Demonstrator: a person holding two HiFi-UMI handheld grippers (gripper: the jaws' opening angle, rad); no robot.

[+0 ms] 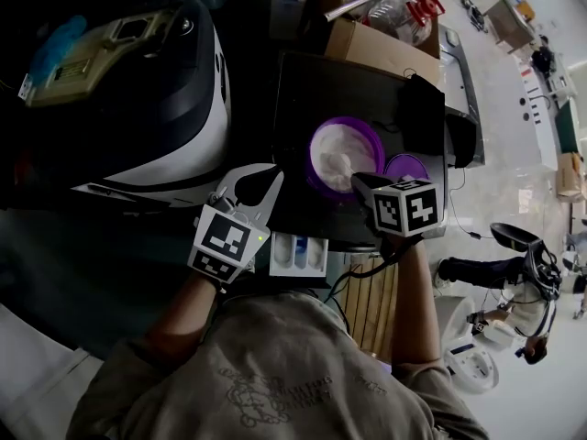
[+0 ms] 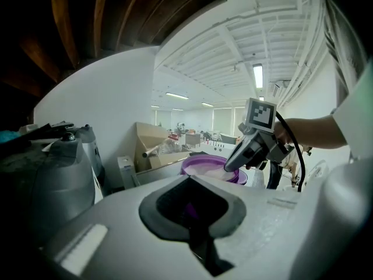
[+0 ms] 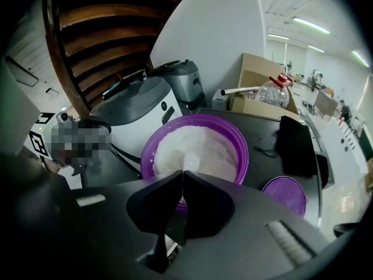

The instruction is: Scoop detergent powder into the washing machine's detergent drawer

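A purple bowl (image 1: 323, 134) full of white detergent powder (image 3: 201, 147) stands on a black table (image 1: 303, 90). My right gripper (image 1: 359, 182) reaches over the bowl's near rim, shut on the handle of a white scoop (image 3: 190, 160) whose head rests in the powder. The left gripper view shows that same gripper (image 2: 229, 167) dipping into the bowl (image 2: 198, 165). My left gripper (image 1: 253, 183) hovers open and holds nothing, left of the bowl at the table's corner. Just below it, the white detergent drawer (image 1: 298, 253) stands pulled out, showing bluish compartments.
The white and black washing machine (image 1: 174, 126) fills the left. The purple lid (image 1: 406, 165) lies right of the bowl, beside a black object (image 1: 424, 117). Cardboard boxes (image 1: 381, 49) and a plastic bottle (image 1: 404, 7) sit behind. A person (image 1: 514, 305) stands at the far right.
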